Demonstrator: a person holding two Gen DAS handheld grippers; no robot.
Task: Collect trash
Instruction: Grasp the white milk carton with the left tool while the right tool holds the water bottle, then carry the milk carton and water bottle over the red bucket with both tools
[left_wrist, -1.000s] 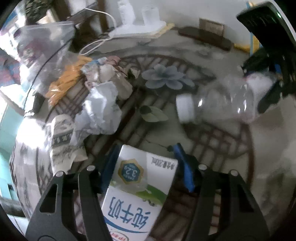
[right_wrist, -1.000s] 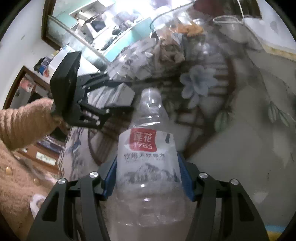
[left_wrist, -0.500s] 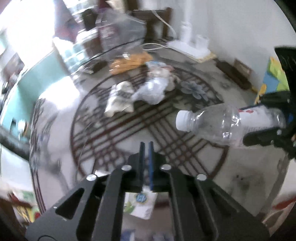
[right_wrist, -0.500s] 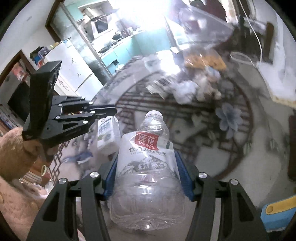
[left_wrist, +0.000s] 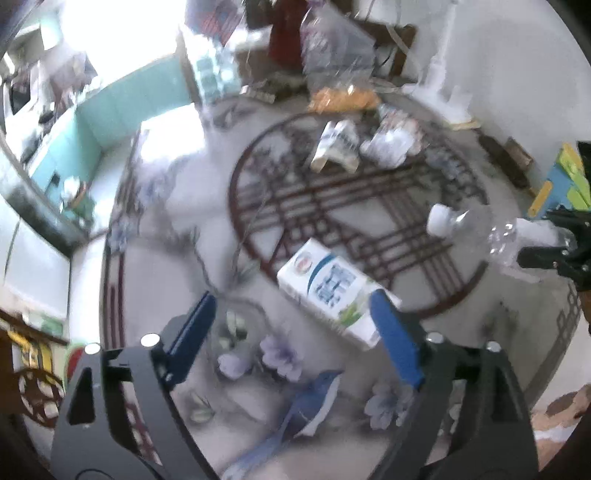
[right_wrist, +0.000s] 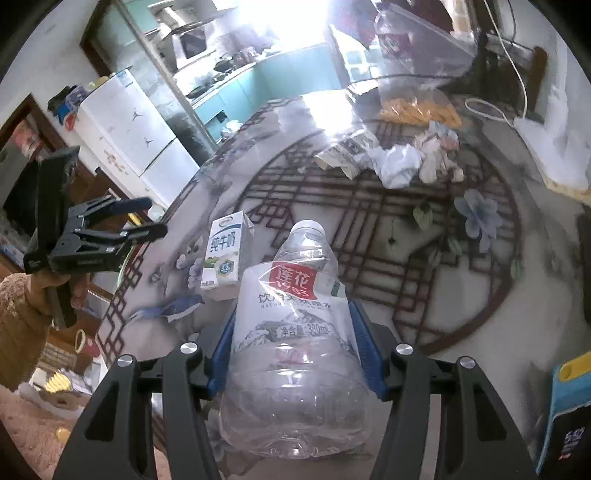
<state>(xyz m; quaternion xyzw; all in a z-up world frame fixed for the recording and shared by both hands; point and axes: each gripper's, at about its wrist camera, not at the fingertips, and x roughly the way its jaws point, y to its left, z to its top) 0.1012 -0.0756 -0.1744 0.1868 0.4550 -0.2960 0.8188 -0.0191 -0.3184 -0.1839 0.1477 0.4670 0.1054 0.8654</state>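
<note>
A white, blue and green milk carton (left_wrist: 325, 288) (right_wrist: 225, 258) stands on the patterned round table (right_wrist: 461, 295) near its left edge. My left gripper (left_wrist: 291, 299) (right_wrist: 147, 218) hovers over the carton's left side; its jaws are opening and its blue pads do not press on the carton. A clear plastic water bottle (right_wrist: 299, 254) with a red label is squeezed between the blue pads of my right gripper (right_wrist: 291, 321), cap pointing away. In the left wrist view the bottle (left_wrist: 480, 236) shows at the right edge, held above the table.
Crumpled paper and wrappers (right_wrist: 399, 166) (left_wrist: 384, 144) lie in a heap at the table's far side, next to an orange snack pack (right_wrist: 417, 110) and a clear plastic bag (right_wrist: 417, 48). A blue and yellow object (right_wrist: 569, 406) lies at the near right. A white fridge (right_wrist: 125, 125) stands behind the left gripper.
The left gripper let go of the milk carton, snapped shut, then opened wide; the carton now stands on the table. Both grippers rose and drew back, the right one keeping the bottle.
</note>
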